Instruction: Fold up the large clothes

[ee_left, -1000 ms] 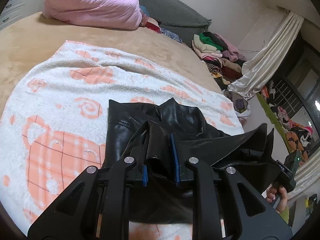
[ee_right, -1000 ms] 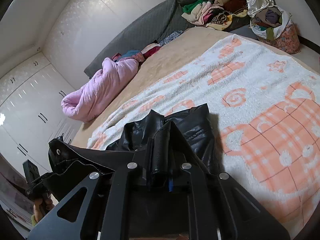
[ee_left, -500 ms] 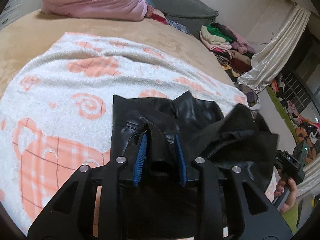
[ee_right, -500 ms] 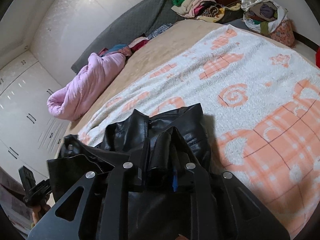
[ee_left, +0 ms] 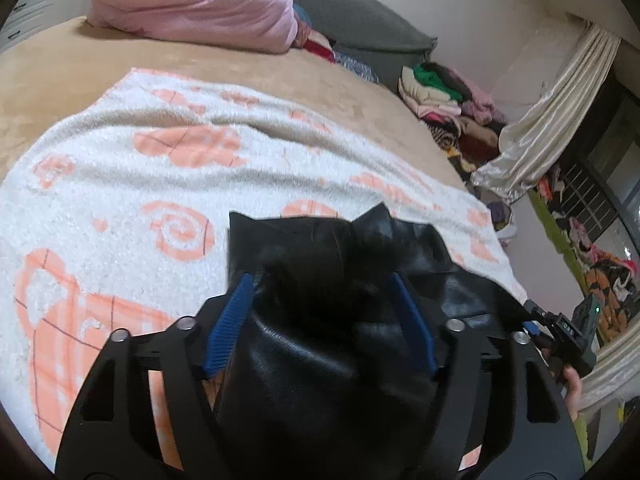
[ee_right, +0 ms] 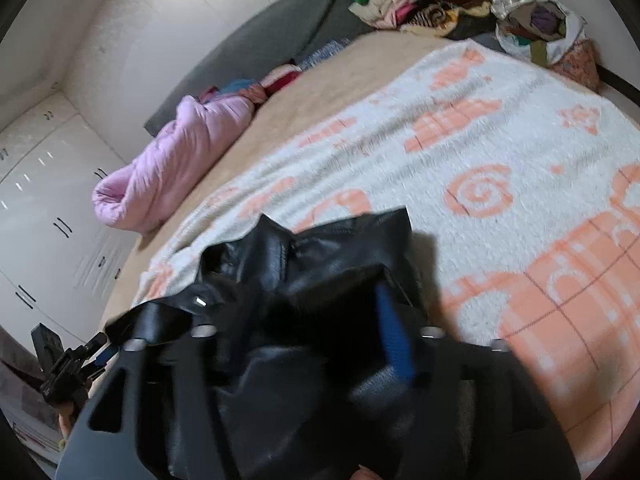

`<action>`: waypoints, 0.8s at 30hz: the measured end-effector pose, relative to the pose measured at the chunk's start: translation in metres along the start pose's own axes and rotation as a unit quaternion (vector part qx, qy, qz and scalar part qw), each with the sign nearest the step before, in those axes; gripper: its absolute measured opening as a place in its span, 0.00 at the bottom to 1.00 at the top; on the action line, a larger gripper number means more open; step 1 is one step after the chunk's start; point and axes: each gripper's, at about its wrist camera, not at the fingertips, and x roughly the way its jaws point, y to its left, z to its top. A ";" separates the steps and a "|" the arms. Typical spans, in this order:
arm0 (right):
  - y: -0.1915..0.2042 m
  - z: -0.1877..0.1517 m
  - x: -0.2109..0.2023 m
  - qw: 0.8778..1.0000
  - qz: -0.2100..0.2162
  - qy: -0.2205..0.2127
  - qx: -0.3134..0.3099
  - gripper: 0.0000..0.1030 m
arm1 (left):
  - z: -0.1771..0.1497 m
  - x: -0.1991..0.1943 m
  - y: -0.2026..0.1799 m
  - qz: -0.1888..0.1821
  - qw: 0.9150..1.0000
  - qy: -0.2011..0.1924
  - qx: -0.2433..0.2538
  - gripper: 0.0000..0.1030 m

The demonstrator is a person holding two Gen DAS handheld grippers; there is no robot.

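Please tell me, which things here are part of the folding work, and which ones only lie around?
Part of the job:
- black leather jacket
- left tool, jaws just opened, jacket between them
- right tool, jaws just opened
- white and orange blanket under the jacket

Just lying about:
- pink quilt
- clothes pile
- curtain

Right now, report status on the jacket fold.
Left tongs and right tongs just opened, jaws wide. Black leather jacket between both, folded on the patterned blanket. Nothing in the way.
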 end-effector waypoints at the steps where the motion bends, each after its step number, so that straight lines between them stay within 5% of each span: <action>1: 0.002 0.001 -0.004 1.000 -0.003 -0.010 -0.008 0.69 | 0.001 -0.004 0.000 0.004 1.000 -0.009 0.001 0.63; 6: 0.014 0.006 -0.013 0.998 -0.023 -0.025 -0.057 0.76 | 0.005 -0.020 -0.003 0.036 0.998 -0.045 0.020 0.63; 12: 0.026 0.001 0.013 0.983 -0.108 0.028 -0.146 0.77 | -0.001 0.026 0.008 0.065 0.997 0.033 0.036 0.63; 16: 0.025 -0.009 0.037 0.970 -0.135 0.056 -0.195 0.77 | -0.009 0.036 0.002 0.068 0.995 0.037 0.061 0.63; 17: 0.023 -0.010 0.043 0.968 -0.141 0.057 -0.200 0.72 | -0.010 0.034 -0.003 0.075 0.994 0.029 0.074 0.52; 18: 0.023 -0.011 0.045 0.968 -0.140 0.055 -0.201 0.63 | -0.010 0.032 -0.007 0.081 0.993 0.020 0.086 0.30; 20: 0.021 -0.010 0.045 0.966 -0.155 0.043 -0.200 0.29 | -0.010 0.028 -0.013 0.094 0.990 0.007 0.102 0.16; 24: 0.020 0.001 0.020 0.976 -0.125 0.002 -0.179 0.16 | -0.001 0.017 -0.011 0.067 0.994 -0.013 0.082 0.07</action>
